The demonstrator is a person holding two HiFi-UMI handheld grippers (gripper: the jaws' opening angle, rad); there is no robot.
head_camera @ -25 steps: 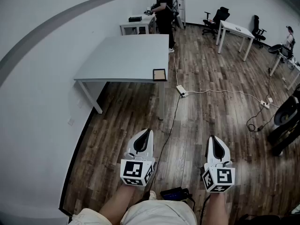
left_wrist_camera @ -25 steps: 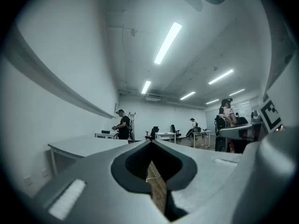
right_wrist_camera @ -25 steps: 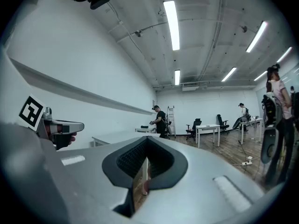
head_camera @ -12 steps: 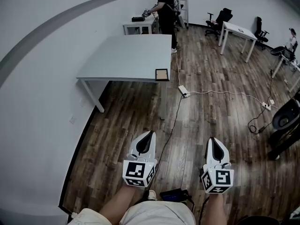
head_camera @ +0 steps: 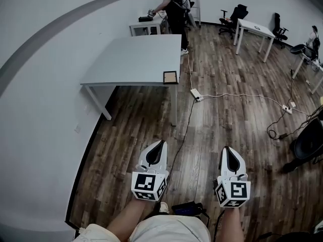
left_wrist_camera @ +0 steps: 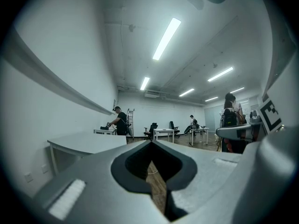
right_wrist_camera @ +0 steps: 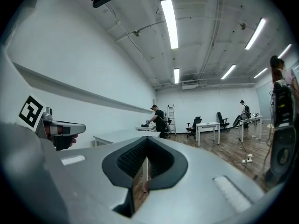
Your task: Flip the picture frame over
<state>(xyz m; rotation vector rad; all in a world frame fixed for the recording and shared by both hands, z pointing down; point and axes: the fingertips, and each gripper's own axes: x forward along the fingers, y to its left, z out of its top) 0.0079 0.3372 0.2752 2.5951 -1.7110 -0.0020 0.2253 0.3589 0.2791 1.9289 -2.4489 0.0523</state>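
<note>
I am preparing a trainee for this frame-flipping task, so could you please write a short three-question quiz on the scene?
1. True or false: the picture frame lies on the grey table, near one of its corners.
2. The left tongs and right tongs are: A) both shut and empty; B) both shut on the frame; C) both wide open.
3. Fill in: a white ___ with its cable lies on the wooden floor beside the table.
Key: 1 true; 2 A; 3 power strip.

No readable text, square markers (head_camera: 146,182) apparently coded patterns, not lettering
</note>
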